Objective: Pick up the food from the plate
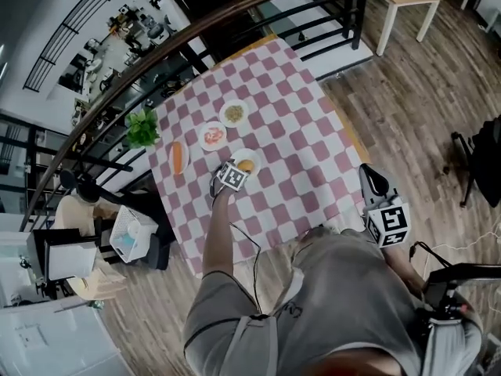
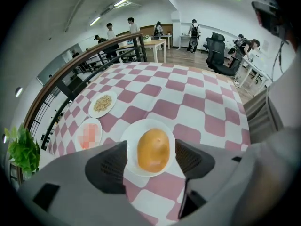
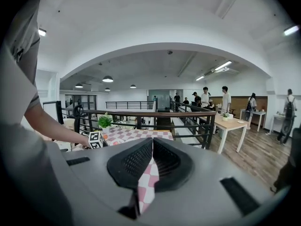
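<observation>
A round orange bun [image 2: 153,149] lies on a small white plate [image 2: 133,134] near the front of the pink-and-white chequered table [image 1: 290,116]. My left gripper [image 2: 150,149] points steeply down just above it. Its jaws stand open, one on each side of the bun, and I cannot tell whether they touch it. In the head view the same plate [image 1: 246,163] sits right beside the left gripper [image 1: 227,180]. My right gripper [image 1: 374,180] hangs off the table's right edge, away from the plates. In its own view the right gripper [image 3: 151,142] has its jaw tips together with nothing between them.
Further along the table are a plate of grain [image 1: 234,113], a plate of pink food [image 1: 212,135] and a long orange item [image 1: 178,157]. A green plant [image 1: 142,128] stands by the dark railing [image 1: 196,30] at the far edge. Wooden floor lies to the right.
</observation>
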